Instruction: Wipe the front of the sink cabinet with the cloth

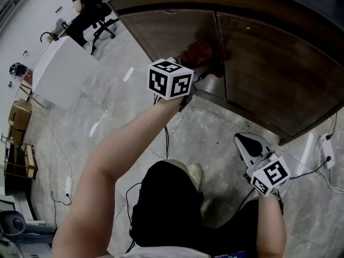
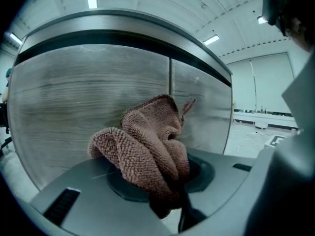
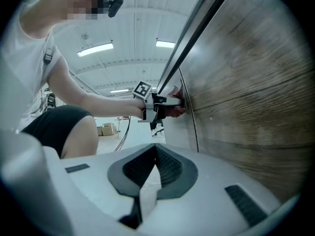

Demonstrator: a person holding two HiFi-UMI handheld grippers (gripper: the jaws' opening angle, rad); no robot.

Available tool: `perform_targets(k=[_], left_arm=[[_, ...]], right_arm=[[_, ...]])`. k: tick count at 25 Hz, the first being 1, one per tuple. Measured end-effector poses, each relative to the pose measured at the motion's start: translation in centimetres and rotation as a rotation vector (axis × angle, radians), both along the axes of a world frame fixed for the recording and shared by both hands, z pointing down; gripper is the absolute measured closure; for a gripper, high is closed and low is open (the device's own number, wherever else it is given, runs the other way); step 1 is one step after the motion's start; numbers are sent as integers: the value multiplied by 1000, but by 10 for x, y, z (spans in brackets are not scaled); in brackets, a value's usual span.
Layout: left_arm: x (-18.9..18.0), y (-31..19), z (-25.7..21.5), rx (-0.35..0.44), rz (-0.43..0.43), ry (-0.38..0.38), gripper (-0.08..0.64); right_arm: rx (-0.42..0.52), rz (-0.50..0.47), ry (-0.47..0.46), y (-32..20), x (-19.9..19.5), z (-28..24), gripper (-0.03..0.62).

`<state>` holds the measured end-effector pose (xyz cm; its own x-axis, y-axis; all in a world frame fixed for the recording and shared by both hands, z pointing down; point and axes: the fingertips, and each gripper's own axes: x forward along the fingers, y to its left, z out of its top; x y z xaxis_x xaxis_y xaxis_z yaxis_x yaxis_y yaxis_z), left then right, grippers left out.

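1 cloth, reddish-brown and bunched, is sitting clenched in the L gripper fingers and pressing on the sink cabinet front, right by the seam btw its 2 doors. In head view it's lying at 1 o'clock from the L marker cube. R gripper is hanging low at 5 o'clock, near the cabinet's bottom edge, fingers clenched together w/ nothing btw them. The 2 grippers are sitting well apart.
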<state>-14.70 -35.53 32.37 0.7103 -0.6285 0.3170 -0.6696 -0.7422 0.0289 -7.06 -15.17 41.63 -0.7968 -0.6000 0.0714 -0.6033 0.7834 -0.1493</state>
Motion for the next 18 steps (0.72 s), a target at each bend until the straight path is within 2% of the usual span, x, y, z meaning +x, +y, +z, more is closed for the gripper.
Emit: perform_targets(k=[3,6,18], left_arm=[[18,11,13,-6,41,-13,434],[15,7,18,14,36,-32,434],[-83,-47,35,13,-176,-58,434]], right_arm=[[4,9,-2,5,6,-4,580],[-1,15,4,8,9,0,580],[-58,14,3,4,3,25,580]])
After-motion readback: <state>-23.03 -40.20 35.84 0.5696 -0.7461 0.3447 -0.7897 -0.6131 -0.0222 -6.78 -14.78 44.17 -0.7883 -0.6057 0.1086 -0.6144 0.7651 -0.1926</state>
